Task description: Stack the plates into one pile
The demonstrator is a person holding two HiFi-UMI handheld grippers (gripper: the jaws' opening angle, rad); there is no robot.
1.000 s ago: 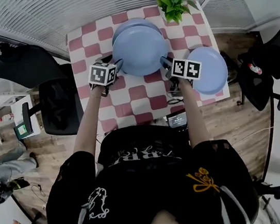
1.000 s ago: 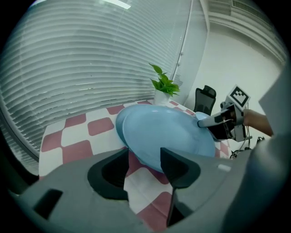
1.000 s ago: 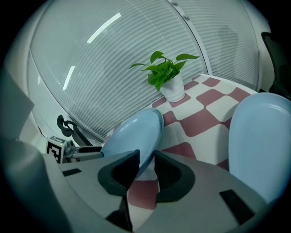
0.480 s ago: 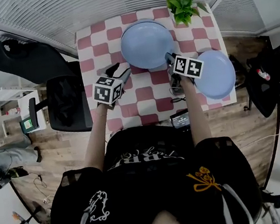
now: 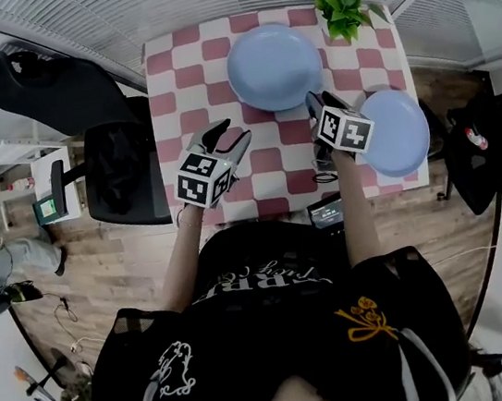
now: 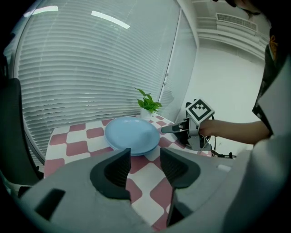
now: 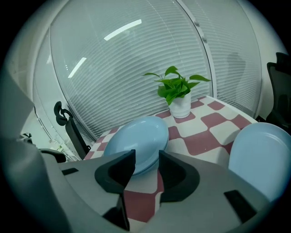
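A pile of light blue plates (image 5: 274, 66) sits at the far middle of the red-and-white checked table (image 5: 178, 75); it also shows as the pile (image 6: 132, 135) and the pile (image 7: 136, 142). A single blue plate (image 5: 397, 131) lies at the right edge, seen too as the plate (image 7: 261, 154). My left gripper (image 5: 226, 139) hangs open and empty over the near left of the table, well back from the pile; its jaws (image 6: 144, 157) hold nothing. My right gripper (image 5: 318, 103) stands by the pile's near right rim. Its jaws (image 7: 146, 159) have just been opening, with nothing between them.
A potted green plant (image 5: 343, 2) stands at the far right corner. A small dark device (image 5: 328, 212) with a cable lies at the table's near edge. Black office chairs stand at the left (image 5: 116, 173) and right (image 5: 487, 155). Window blinds run behind the table.
The left gripper has drawn back from the pile toward the near left and risen. The top plate, offset before, now rests squarely on the pile. The right gripper has stayed at the rim.
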